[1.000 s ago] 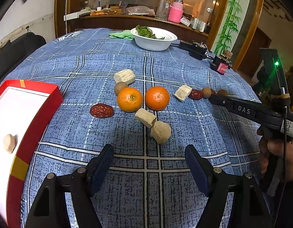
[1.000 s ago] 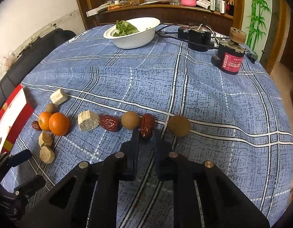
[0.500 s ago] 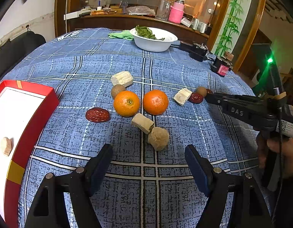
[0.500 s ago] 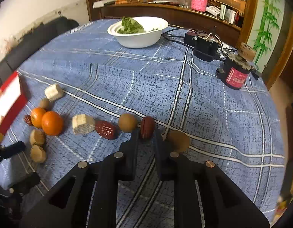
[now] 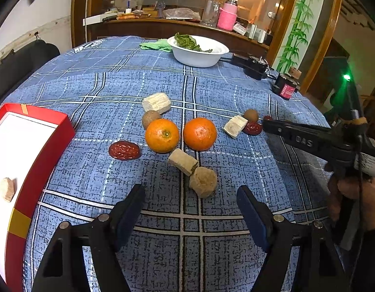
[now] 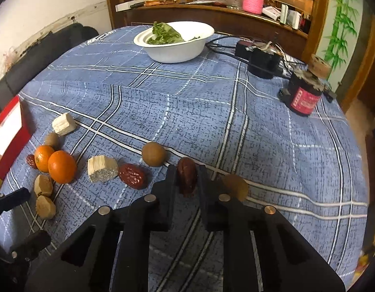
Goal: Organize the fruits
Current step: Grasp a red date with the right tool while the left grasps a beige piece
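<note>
My right gripper (image 6: 186, 170) is shut on a dark red date (image 6: 186, 178) and holds it above the blue checked cloth; it shows from the side in the left wrist view (image 5: 266, 123). My left gripper (image 5: 191, 206) is open and empty, just short of a beige chunk (image 5: 203, 181). Two oranges (image 5: 162, 135) (image 5: 199, 133), red dates (image 5: 124, 150) (image 6: 133, 175), brown longans (image 6: 153, 153) and pale cane pieces (image 5: 156, 103) lie on the cloth. A red box (image 5: 41, 146) at left holds one beige piece (image 5: 6, 189).
A white bowl of greens (image 5: 198, 51) stands at the far side of the table. A black power adapter with cables (image 6: 262, 60) and a small dark jar (image 6: 304, 95) stand at the far right. A wooden counter runs behind the table.
My right gripper has lifted the dark red date off the cloth and risen with it. My left gripper has shifted a little; the fruit sits lower in its view.
</note>
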